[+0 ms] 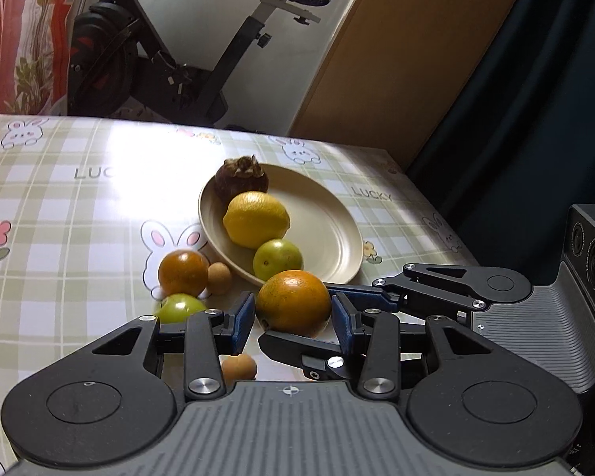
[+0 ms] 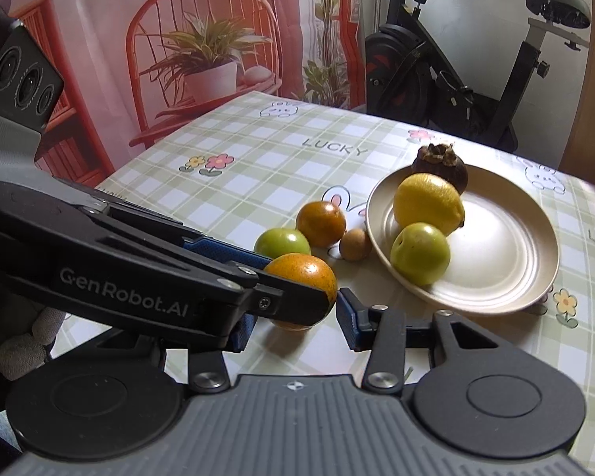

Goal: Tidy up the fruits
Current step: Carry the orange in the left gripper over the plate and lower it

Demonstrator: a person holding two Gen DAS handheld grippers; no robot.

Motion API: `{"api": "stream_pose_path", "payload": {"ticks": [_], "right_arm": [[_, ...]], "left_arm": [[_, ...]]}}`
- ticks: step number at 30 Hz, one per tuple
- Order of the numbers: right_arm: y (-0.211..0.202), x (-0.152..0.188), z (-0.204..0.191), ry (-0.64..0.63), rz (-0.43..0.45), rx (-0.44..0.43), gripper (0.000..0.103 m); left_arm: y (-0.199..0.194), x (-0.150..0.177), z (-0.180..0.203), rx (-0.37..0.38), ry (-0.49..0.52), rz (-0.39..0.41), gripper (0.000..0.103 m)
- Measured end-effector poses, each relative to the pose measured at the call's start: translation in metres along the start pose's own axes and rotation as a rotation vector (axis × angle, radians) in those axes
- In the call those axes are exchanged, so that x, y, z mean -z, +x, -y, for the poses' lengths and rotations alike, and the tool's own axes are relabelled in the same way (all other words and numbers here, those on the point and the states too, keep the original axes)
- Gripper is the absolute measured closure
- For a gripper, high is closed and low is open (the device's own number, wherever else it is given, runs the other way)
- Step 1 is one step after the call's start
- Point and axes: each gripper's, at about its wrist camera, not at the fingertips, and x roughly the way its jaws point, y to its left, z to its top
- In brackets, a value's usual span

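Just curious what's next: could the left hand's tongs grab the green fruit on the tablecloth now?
Probably not yet: the left tongs look closed on an orange, with the right tongs around it too. The green fruit lies uncovered close by, so it seems reachable once they let go.

The lower half of the orange (image 2: 302,277) was hidden behind the left gripper (image 2: 281,293) in the right wrist view, so contact with the table (image 2: 234,166) could not be told. A green fruit (image 1: 178,307) and a small brown fruit (image 1: 238,369) were partly covered by gripper linkages. The dark fruit (image 1: 240,176) sat half behind the lemon (image 1: 256,219). The exercise bike (image 2: 468,63) was cut off by the picture's top edge. A gloved hand (image 2: 20,341) showed only partly at the left edge.
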Motion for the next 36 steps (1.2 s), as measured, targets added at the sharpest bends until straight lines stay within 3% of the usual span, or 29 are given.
{"api": "stream_pose_path", "payload": {"ticks": [6,17,28,36], "right_arm": [[-0.021,-0.03,0.011,-0.004,0.081,0.025,0.057],[-0.017,-0.047,0.041,0.013,0.104,0.068,0.057],[0.012,-0.057,0.102,0.066,0.099,0.089,0.057],[0.045,-0.055,0.147,0.121,0.065,0.086,0.057]], "left_arm": [[-0.003,-0.03,0.015,0.003,0.058,0.049,0.058],[0.032,-0.06,0.025,0.002,0.121,0.014,0.058],[0.108,-0.099,0.021,-0.014,0.16,-0.071,0.058],[0.158,-0.11,0.015,-0.033,0.161,-0.13,0.058]]}}
